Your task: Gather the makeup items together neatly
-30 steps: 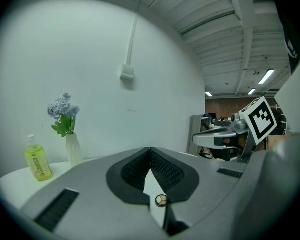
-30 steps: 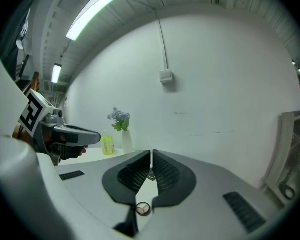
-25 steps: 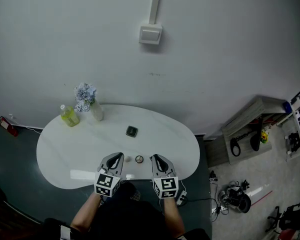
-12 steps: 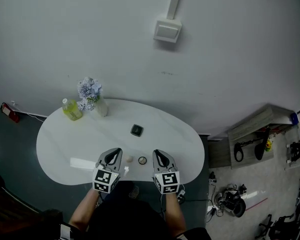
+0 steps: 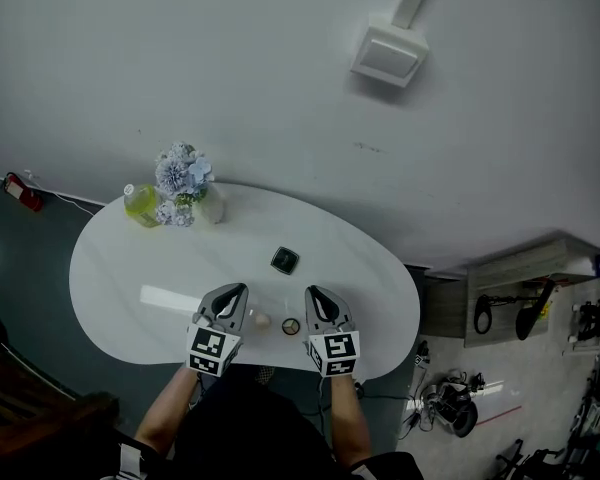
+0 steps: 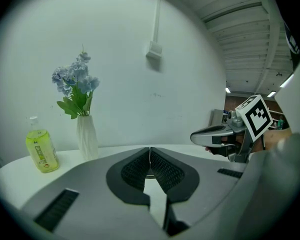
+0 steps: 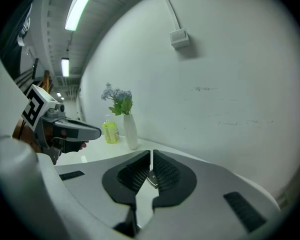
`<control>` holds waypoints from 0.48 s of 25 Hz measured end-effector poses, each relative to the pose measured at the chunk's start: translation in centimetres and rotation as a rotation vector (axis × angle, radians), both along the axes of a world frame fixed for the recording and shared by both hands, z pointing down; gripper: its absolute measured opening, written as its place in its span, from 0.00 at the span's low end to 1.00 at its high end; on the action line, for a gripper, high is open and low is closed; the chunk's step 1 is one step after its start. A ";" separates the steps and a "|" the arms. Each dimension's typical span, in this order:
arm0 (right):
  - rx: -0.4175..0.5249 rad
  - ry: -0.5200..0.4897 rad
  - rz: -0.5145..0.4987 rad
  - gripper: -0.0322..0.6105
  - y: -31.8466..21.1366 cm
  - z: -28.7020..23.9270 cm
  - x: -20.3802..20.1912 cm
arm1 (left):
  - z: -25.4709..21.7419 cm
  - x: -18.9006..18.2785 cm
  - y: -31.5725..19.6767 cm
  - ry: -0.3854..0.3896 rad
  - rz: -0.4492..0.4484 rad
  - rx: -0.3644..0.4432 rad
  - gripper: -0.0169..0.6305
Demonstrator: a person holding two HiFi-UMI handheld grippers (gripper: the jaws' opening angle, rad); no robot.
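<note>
White table (image 5: 120, 268) stands against white wall (image 5: 230, 68) — dark floor (image 5: 25, 268) beneath.

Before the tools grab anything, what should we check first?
1. Left tool open for grabbing: not ok, jaws together, nothing held.
2. Right tool open: not ok, jaws together, nothing held.
3. Makeup visible: ok. Square dark case, round case and small beige piece lie on the table.
4. Makeup gathered: not ok, the square dark case lies apart from the other two.
5. Vase and yellow bottle out of the way: ok, at the far side.
</note>
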State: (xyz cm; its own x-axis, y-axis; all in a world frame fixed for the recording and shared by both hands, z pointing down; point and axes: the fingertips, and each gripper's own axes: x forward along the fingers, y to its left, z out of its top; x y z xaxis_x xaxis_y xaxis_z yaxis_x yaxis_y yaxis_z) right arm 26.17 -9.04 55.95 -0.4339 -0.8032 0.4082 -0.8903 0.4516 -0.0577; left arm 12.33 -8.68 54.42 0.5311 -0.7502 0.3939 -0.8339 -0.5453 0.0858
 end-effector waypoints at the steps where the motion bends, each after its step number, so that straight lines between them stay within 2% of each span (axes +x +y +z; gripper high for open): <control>1: -0.010 0.001 -0.003 0.11 -0.5 0.4 -0.1 | 0.3 -0.1 -0.5 -0.002 -0.001 -0.006 0.06; 12: -0.121 0.005 -0.025 0.11 -4.8 5.5 -1.3 | 4.7 -0.2 -4.9 0.001 -0.004 -0.105 0.06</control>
State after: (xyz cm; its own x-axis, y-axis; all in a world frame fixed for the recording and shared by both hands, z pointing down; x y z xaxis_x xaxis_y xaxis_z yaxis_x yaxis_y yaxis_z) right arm 24.91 -13.87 61.45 -0.4512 -0.7366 0.5038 -0.8792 0.4637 -0.1093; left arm 12.09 -13.59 59.15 0.5289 -0.7069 0.4695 -0.8357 -0.5302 0.1432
